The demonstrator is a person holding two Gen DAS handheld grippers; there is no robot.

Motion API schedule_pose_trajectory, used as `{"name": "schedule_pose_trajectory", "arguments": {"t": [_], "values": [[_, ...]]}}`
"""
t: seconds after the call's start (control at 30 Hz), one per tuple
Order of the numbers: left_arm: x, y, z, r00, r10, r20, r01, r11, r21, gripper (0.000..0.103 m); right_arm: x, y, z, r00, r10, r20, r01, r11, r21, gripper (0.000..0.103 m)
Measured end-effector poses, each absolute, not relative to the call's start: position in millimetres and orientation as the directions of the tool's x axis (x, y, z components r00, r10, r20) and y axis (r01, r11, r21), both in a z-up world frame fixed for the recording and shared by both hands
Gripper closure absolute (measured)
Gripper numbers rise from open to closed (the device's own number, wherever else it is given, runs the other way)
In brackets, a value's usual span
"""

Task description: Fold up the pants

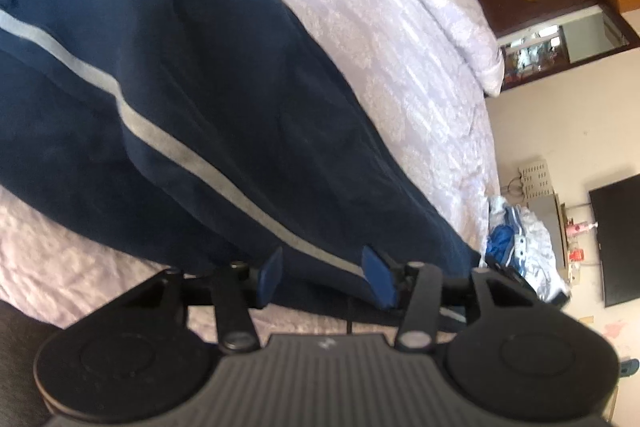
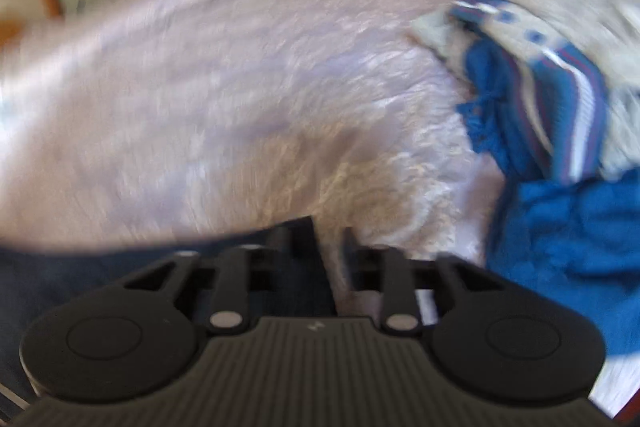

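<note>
1. Navy pants with a pale side stripe lying flat across the lilac bedspread, one leg end reaching down to the left gripper; best kept spread and squared before any fold.
2. Heap of blue and white clothes beside the fold area; worth keeping well clear of the pants.
3. Left gripper: blue pads apart, straddling the striped hem with gaps on both sides, nothing pinched; a bite through both cloth layers looks wise.
4. Right gripper: view blurred, dark fingers apart over bedspread, dark cloth at the left finger, nothing clamped; steadying first, then matching the left at the hem's other corner, seems the sound course.
</note>
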State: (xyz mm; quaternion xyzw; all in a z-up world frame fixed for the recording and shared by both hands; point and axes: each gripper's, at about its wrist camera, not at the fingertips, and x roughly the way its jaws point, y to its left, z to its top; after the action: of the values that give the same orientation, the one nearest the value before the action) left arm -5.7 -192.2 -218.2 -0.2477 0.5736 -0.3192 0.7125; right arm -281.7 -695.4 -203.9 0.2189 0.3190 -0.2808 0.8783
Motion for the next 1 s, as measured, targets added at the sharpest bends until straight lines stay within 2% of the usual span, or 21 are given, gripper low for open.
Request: {"name": "schedule_pose_trajectory", "arguments": {"t": [0.07,0.2,0.33,0.43,0.53,0.57,0.67,0.8,0.9,0.93,1.0], "values": [[-2,-175,-216,0.177,-0.730,-0.661,0.146,0.683,-0.716,0.055,-305,-700,-196,0.696,-0.318,-0.644,0.623,0.713,0.321,0.049],[-2,-126,-208,0.290,-0.684,-0.669,0.082,0.714,-0.695,0.055,-322,-692,-194,0.666,-0.317,-0.675,0.655,0.682,0.326,0.047],[-5,-52,-198,0.448,-0.598,-0.664,-0.003,0.742,-0.670,0.055,-317,-651,-181,0.741,-0.252,-0.622,0.578,0.711,0.400,0.047],[-1,8,-197,0.555,-0.524,-0.646,-0.109,0.725,-0.680,0.053,-290,-601,-167,0.801,-0.138,-0.583,0.462,0.763,0.453,0.047],[15,43,-194,0.605,-0.479,-0.636,-0.131,0.728,-0.673,0.053,-248,-532,-155,0.836,0.017,-0.549,0.296,0.828,0.476,0.047],[22,50,-193,0.615,-0.480,-0.626,-0.127,0.723,-0.679,0.049,-230,-505,-152,0.833,0.081,-0.548,0.230,0.849,0.475,0.047],[48,61,-195,0.625,-0.497,-0.601,-0.109,0.708,-0.698,0.035,-182,-414,-147,0.791,0.250,-0.558,0.028,0.897,0.441,0.048],[78,67,-203,0.603,-0.458,-0.653,-0.145,0.742,-0.654,0.022,-131,-301,-149,0.707,0.390,-0.590,-0.225,0.915,0.335,0.049],[87,75,-209,0.599,-0.467,-0.651,-0.162,0.725,-0.669,0.018,-104,-240,-160,0.658,0.392,-0.643,-0.348,0.916,0.202,0.049],[88,78,-211,0.609,-0.474,-0.636,-0.163,0.710,-0.685,0.012,-97,-228,-164,0.645,0.388,-0.658,-0.384,0.910,0.160,0.049],[103,87,-216,0.626,-0.473,-0.619,-0.168,0.694,-0.700,0.011,-90,-212,-176,0.616,0.371,-0.695,-0.429,0.898,0.098,0.049]]}}
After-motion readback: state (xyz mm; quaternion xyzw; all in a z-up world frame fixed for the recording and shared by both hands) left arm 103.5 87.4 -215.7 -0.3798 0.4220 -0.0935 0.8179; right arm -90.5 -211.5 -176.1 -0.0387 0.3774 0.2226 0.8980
